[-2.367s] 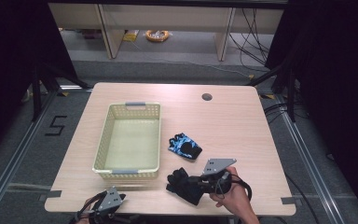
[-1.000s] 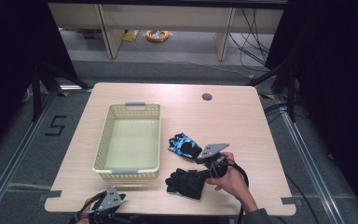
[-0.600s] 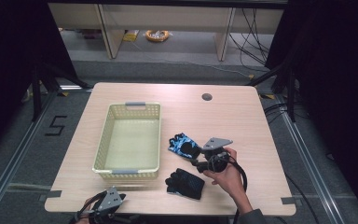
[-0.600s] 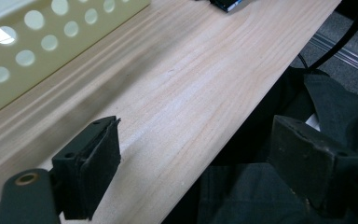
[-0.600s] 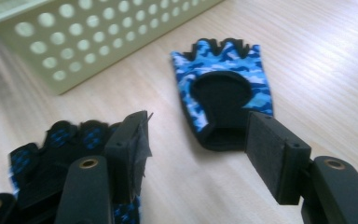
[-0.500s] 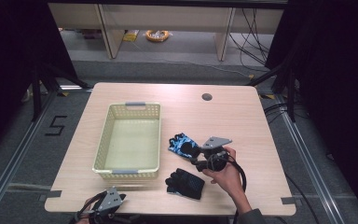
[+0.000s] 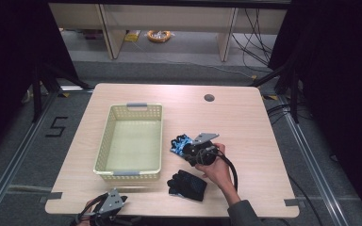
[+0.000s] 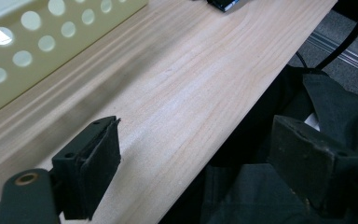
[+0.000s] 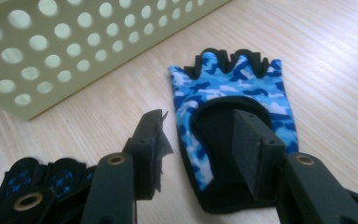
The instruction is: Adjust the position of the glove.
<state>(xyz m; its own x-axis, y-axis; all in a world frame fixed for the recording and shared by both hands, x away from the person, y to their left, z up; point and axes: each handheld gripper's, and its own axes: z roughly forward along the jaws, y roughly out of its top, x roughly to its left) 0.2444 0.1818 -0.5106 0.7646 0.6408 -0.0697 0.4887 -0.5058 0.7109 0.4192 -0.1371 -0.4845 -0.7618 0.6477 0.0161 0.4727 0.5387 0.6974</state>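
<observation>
The right hand (image 7: 218, 165) reaches forward over the table, its black two-jaw right gripper (image 9: 200, 140) held low with jaws parted; the black left gripper (image 8: 205, 163) rests at the near edge, jaws spread wide.

1. On my counter (image 7: 245, 117), the basket (image 7: 131, 140) sits left of centre.
2. One glove (image 7: 181, 142) lies just right of the basket.
3. A second glove (image 7: 187, 184) lies nearer me, before the first.
4. My left gripper (image 7: 104, 212) hangs at the counter's near edge.
</observation>
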